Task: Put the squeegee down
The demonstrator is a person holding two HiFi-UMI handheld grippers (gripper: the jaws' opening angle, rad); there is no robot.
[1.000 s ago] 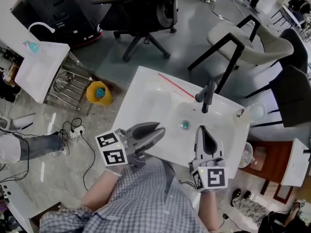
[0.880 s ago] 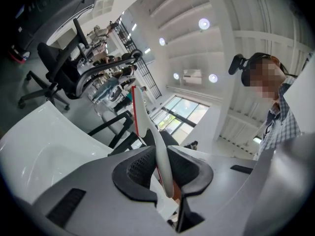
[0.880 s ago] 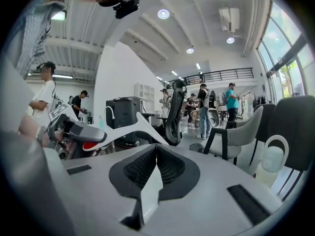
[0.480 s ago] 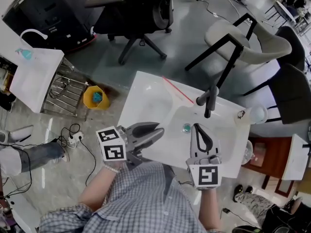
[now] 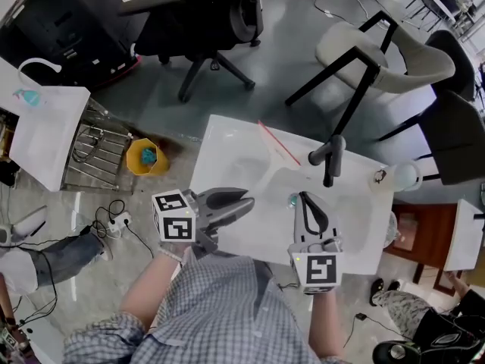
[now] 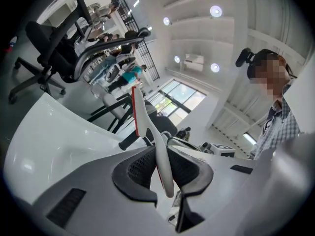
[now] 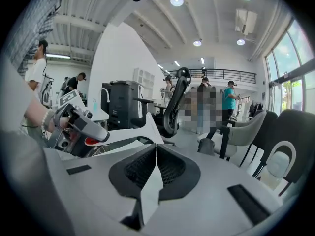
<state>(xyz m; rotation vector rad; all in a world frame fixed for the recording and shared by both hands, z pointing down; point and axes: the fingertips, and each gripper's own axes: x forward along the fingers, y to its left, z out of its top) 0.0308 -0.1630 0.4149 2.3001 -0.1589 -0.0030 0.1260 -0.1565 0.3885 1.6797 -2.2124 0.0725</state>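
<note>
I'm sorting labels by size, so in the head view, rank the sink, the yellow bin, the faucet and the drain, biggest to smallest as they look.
1. sink
2. bin and faucet: about alike, and the bin sits farther off on the floor, so no ranking
3. drain

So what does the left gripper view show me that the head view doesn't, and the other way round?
Only the left gripper view: the squeegee has its white handle clamped in the left claw. From above, that handle is lost against the white sink.

Only the head view: the drain and the yellow bin on the floor.

Both: the squeegee's red blade, the sink and the black chair.
</note>
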